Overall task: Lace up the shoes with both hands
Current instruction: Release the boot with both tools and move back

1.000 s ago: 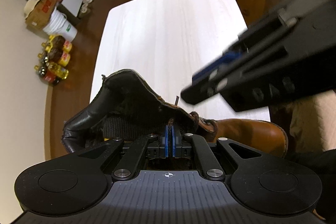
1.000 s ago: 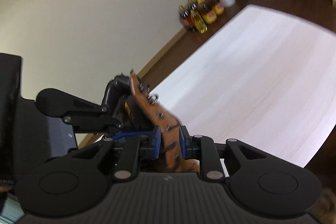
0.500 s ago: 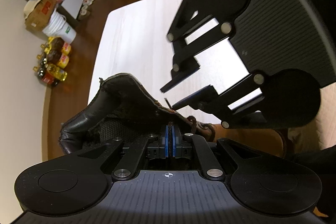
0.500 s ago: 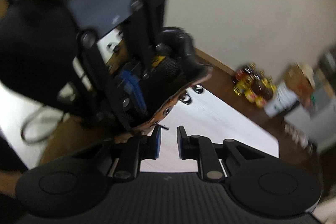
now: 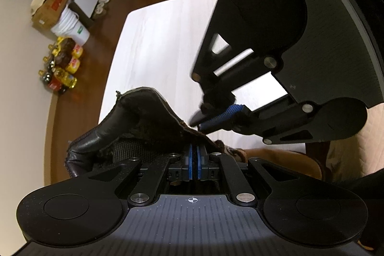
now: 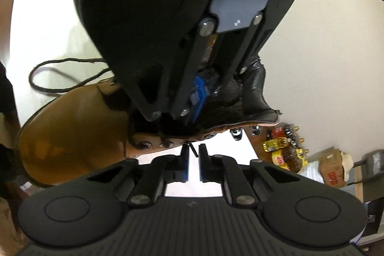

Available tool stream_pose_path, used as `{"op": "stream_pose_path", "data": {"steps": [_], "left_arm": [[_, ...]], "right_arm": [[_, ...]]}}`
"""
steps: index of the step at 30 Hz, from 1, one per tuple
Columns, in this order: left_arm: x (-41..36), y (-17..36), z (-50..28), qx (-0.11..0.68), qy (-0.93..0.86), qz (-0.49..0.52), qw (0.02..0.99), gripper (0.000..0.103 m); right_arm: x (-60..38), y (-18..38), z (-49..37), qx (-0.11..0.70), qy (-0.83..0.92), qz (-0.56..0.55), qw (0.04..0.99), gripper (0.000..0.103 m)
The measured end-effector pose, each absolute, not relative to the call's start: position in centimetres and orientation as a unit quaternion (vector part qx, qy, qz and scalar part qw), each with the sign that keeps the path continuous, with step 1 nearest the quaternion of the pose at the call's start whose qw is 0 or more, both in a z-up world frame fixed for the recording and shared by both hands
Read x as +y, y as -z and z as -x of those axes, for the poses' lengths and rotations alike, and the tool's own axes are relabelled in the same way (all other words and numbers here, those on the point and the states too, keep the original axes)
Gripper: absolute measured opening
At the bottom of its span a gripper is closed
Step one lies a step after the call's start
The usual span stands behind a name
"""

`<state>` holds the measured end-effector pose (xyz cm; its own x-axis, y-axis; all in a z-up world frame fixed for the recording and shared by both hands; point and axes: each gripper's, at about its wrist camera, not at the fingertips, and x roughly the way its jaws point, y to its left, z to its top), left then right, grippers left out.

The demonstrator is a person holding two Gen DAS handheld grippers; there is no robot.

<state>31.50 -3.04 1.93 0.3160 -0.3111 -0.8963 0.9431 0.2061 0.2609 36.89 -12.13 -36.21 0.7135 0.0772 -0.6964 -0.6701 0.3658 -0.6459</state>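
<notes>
A brown leather boot [image 6: 72,131] with a black padded collar [image 5: 96,138] lies on the white table [image 5: 156,40]. My left gripper [image 5: 194,152] reaches into the boot's mouth, seen from the right wrist too [image 6: 195,112]. Its jaws are opening to a thin slit, and the leather flap hides their tips. A short black lace tip [image 6: 193,150] pokes out through the eyelet row [image 6: 144,144]. My right gripper [image 6: 194,152] is closing around that tip, with a gap still showing between the pads. In the left wrist view the right gripper [image 5: 198,120] comes in from the upper right.
A slack loop of black lace [image 6: 48,78] lies on the table beside the toe. On the wooden floor by the wall stand several oil bottles [image 5: 62,68], a white bucket [image 5: 72,25] and a cardboard box [image 5: 48,6]. The table's edge runs close behind the boot.
The right gripper rolled over, came down to the eyelet row and narrowed its jaws around the lace tip. The left gripper stayed in the boot and its pads parted slightly.
</notes>
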Motion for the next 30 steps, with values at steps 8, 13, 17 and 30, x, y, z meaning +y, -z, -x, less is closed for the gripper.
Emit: {"op": "stream_pose_path", "data": {"steps": [8,13,17,30], "left_arm": [[2.8,-5.7,-31.6,0.389,0.455,-0.364,0.714,0.009],[7.6,-6.6,-32.3,0.414,0.416,-0.333,0.738,0.012],[9.3,-5.6,-33.2,0.434,0.382,-0.342,0.741,0.013],[7.2,-2.8,-31.3,0.378,0.424,-0.426,0.704,0.017]], "right_arm": [[-16.4,36.7,-37.8,0.407,-0.141,0.408,0.805,0.003],[-22.2,38.7,-38.2,0.503,-0.006,0.375,0.778,0.003],[-25.8,39.7,-38.3,0.57,0.072,0.361,0.735,0.003],[-17.8,37.1,-34.9,0.45,-0.151,0.388,0.79,0.02]]}}
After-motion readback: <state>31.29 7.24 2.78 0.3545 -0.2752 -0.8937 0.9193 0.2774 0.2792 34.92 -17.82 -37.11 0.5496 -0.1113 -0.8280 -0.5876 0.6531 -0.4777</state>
